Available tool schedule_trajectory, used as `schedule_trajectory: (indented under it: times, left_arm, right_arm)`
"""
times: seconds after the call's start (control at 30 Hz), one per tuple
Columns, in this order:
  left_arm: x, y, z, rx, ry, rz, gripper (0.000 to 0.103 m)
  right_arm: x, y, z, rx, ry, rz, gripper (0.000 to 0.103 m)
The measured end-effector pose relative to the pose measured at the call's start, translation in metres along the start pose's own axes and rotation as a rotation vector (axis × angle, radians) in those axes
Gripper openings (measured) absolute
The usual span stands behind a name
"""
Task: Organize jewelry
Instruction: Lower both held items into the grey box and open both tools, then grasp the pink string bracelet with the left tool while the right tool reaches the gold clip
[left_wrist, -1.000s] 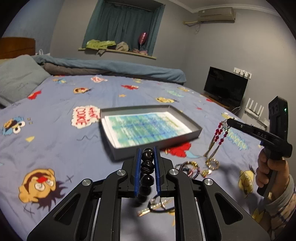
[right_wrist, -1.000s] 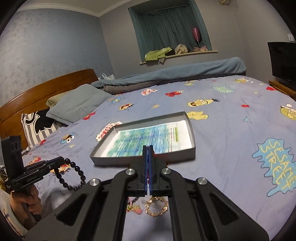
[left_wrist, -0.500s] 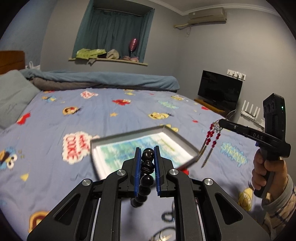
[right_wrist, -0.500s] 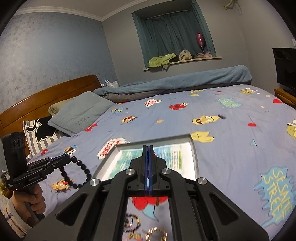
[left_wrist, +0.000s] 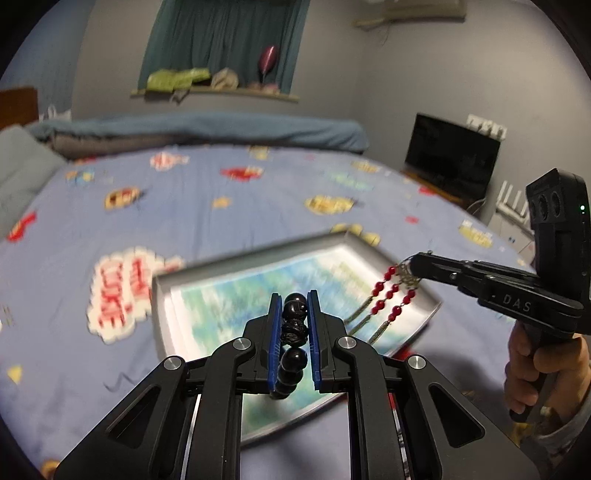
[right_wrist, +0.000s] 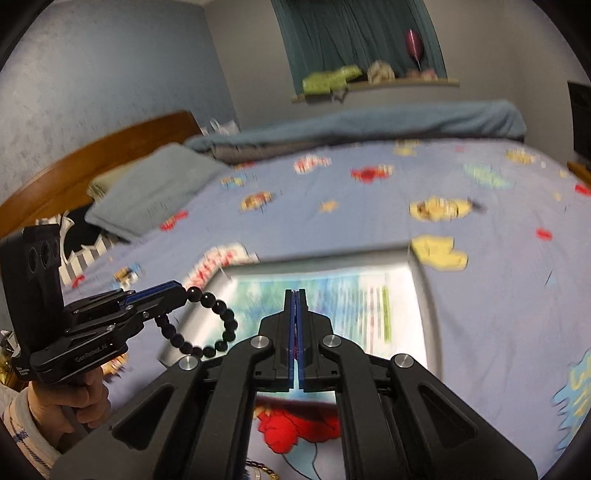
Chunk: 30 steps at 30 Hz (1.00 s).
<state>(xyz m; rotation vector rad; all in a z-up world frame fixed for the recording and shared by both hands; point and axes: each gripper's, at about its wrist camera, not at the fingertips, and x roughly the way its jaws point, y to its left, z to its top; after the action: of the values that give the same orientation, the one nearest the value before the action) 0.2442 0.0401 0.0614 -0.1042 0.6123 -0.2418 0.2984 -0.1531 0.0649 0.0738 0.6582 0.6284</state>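
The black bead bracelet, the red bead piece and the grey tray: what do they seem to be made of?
Black bead bracelet: round glossy beads with small highlights, perhaps polished stone, glass or lacquered wood.
Red bead piece: shiny red beads, glass or plastic, on brass-coloured metal links with slim metal drops.
Grey tray: matte grey walls with sharp folded corners, probably cardboard; a printed sheet lines its bottom. Blur hides fine texture.

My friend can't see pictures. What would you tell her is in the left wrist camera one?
The left gripper pinches a black bead bracelet above a shallow grey tray on a cartoon-print bedsheet. On the right, the right gripper dangles a red-beaded earring over the tray.
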Motion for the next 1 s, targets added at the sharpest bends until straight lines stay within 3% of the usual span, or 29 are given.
schedule_trajectory:
  times: [0.2,0.23,0.27,0.33,0.4,0.5,0.53,0.6,1.0]
  left_arm:
    - [0.011,0.029,-0.035,-0.056,0.059,0.073,0.015]
    - [0.010,0.033,-0.038,-0.064,0.062,0.088,0.018]
    - [0.009,0.036,-0.041,-0.073,0.059,0.094,0.028]
    - [-0.001,0.043,-0.045,-0.093,0.044,0.100,0.033]
    - [-0.011,0.044,-0.048,-0.094,0.025,0.099,0.033]
    - [-0.029,0.039,-0.057,-0.077,0.004,0.086,0.038]
    - [-0.035,0.036,-0.061,-0.071,0.001,0.077,0.040]
    - [-0.046,0.030,-0.070,-0.063,-0.010,0.070,0.059]
    - [-0.072,-0.014,-0.109,-0.001,-0.018,-0.006,0.063]
  right_arm:
    - [0.016,-0.031,-0.029,0.064,0.054,-0.059,0.001]
    - [0.014,-0.034,-0.032,0.076,0.049,-0.062,0.001]
    - [0.013,-0.037,-0.033,0.087,0.046,-0.063,0.002]
    - [0.004,-0.040,-0.037,0.109,0.021,-0.060,0.010]
    - [-0.011,-0.041,-0.043,0.122,-0.021,-0.057,0.024]
    - [-0.034,-0.038,-0.054,0.126,-0.068,-0.058,0.031]
    - [-0.039,-0.037,-0.057,0.127,-0.072,-0.059,0.031]
    - [-0.052,-0.034,-0.070,0.126,-0.078,-0.062,0.032]
    - [-0.071,-0.009,-0.131,0.032,-0.011,-0.132,0.050]
